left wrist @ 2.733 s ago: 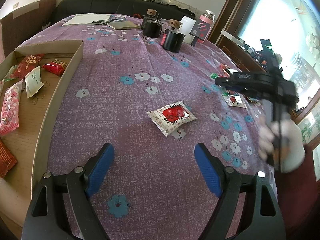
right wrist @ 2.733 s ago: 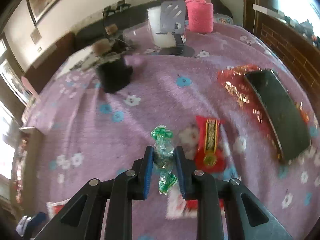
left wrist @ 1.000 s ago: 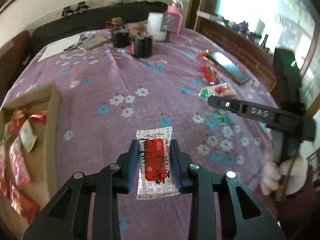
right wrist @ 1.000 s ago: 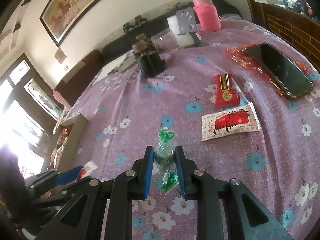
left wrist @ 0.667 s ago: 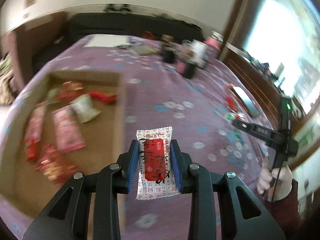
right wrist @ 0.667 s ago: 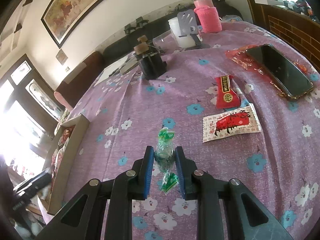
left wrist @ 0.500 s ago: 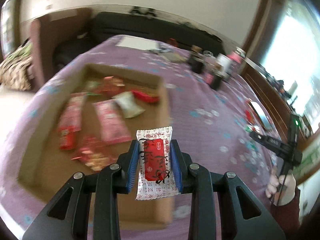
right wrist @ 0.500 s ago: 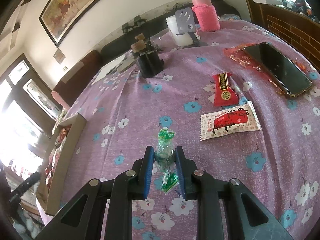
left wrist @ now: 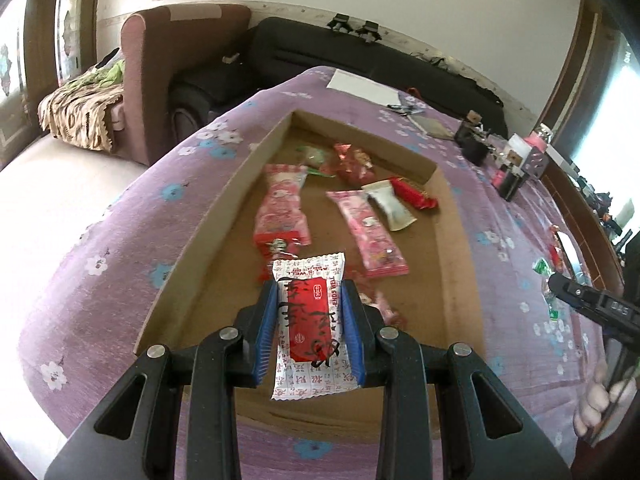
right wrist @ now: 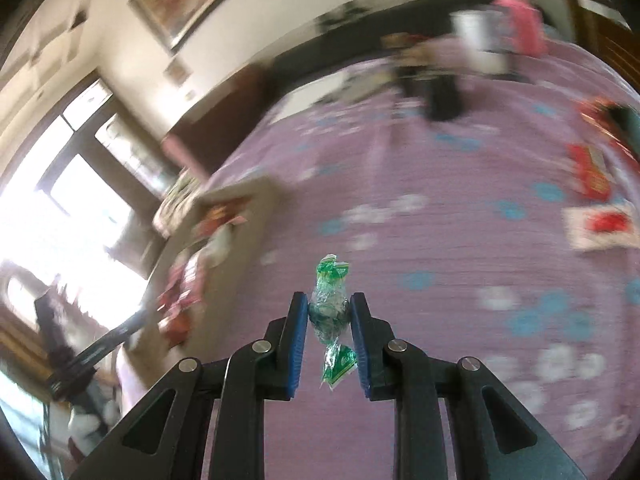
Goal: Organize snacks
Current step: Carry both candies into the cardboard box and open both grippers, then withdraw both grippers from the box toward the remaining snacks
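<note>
My left gripper [left wrist: 309,296] is shut on a white snack packet with a red label [left wrist: 310,322], held above the near end of the flat cardboard box [left wrist: 224,224]. Several pink, red and white snack packs [left wrist: 364,232] lie inside that box. My right gripper [right wrist: 330,312] is shut on a green-wrapped candy [right wrist: 329,308], held over the purple flowered tablecloth [right wrist: 440,248]. The right wrist view is blurred; the box [right wrist: 240,196] shows at its left, and the left gripper's dark body [right wrist: 92,354] in its lower left. The right gripper [left wrist: 560,284] with its candy appears at the right edge of the left wrist view.
A white-and-red packet [right wrist: 600,226] and a red packet [right wrist: 590,172] lie on the cloth at the right. Black cups [left wrist: 474,148], a pink bottle and a white cup stand at the table's far end. A brown armchair [left wrist: 168,72] and black sofa sit beyond the table.
The left gripper has carried the white-and-red packet leftward from the open cloth to above the box. The right gripper, still holding the green candy, has swung left toward the box.
</note>
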A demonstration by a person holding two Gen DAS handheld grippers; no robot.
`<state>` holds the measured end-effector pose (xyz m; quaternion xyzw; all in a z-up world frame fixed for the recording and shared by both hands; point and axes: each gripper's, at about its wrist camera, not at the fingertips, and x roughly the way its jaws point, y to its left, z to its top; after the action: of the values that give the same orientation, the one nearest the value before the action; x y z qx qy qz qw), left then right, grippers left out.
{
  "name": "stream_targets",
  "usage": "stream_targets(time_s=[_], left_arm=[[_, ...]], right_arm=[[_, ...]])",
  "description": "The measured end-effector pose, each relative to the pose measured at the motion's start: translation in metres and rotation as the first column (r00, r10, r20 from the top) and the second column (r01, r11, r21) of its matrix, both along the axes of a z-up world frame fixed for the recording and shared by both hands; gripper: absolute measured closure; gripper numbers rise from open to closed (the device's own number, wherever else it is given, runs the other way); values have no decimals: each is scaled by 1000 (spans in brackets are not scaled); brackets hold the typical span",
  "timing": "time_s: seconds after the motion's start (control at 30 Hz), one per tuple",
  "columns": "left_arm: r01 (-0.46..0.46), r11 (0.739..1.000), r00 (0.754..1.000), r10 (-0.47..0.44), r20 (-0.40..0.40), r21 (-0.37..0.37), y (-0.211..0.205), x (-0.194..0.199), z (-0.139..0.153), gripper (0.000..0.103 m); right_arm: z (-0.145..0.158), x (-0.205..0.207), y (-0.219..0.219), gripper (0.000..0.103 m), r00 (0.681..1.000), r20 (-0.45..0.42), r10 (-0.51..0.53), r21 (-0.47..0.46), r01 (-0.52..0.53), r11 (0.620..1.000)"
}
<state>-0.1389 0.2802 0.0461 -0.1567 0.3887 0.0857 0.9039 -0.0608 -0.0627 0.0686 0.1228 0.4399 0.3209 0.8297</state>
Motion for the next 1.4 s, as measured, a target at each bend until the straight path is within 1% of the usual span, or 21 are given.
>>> stream_targets(time_s=[0.07,0.23,0.3,0.33,0.43,0.53,0.63,0.67,0.77,0.9,1.03,1.1,1.17,1.23,1.33,1.4], left_arm=[[-6,1000,1000,6,-16,3,4,3,-3,74],[-18,1000,999,18,-51,-12,15,7,-14,74],[-14,1000,999,14,-47,-2,14,8,-14,74],[-14,1000,999,14,-44,-2,14,7,-14,72],[-16,1000,999,15,-33,-17,15,5,-13,70],[-29,999,1000,28,-11,-42,19,-1,-8,68],[-42,997,999,43,12,-62,23,-7,-4,59],[-51,997,999,52,16,-64,25,-9,-3,56],[-60,996,998,61,14,-63,29,-12,0,55],[-80,995,996,81,23,-55,31,-18,3,53],[-79,995,997,80,14,-59,29,-19,3,52],[-76,995,997,77,9,-61,27,-19,3,52],[-73,996,997,74,7,-58,24,-20,4,52],[-72,996,997,72,5,-55,21,-21,5,52],[-68,996,998,68,-3,-55,16,-21,7,52],[-62,997,998,62,-11,-55,12,-21,7,52]], right_arm=[[6,-7,33,81,997,10,71,-15,-70,997],[10,-20,96,81,984,16,179,-51,-178,983],[8,-24,117,81,978,16,206,-73,-205,976],[7,-25,125,81,977,17,214,-82,-212,974],[5,-25,145,81,970,20,240,-111,-237,965],[2,-25,163,81,967,42,253,-160,-243,957],[-1,-28,179,81,963,69,261,-228,-239,944],[-2,-30,182,81,961,81,266,-246,-239,939],[-8,-35,193,80,952,115,283,-303,-238,923],[-9,-39,198,80,949,121,291,-309,-242,920],[-4,-42,191,80,948,135,287,-295,-238,926],[1,-43,185,76,950,144,278,-278,-231,933],[5,-45,179,64,951,152,268,-262,-223,939],[8,-47,172,62,953,157,259,-247,-216,945],[9,-49,163,62,956,158,247,-236,-207,950],[8,-49,156,59,959,156,237,-232,-198,952]])
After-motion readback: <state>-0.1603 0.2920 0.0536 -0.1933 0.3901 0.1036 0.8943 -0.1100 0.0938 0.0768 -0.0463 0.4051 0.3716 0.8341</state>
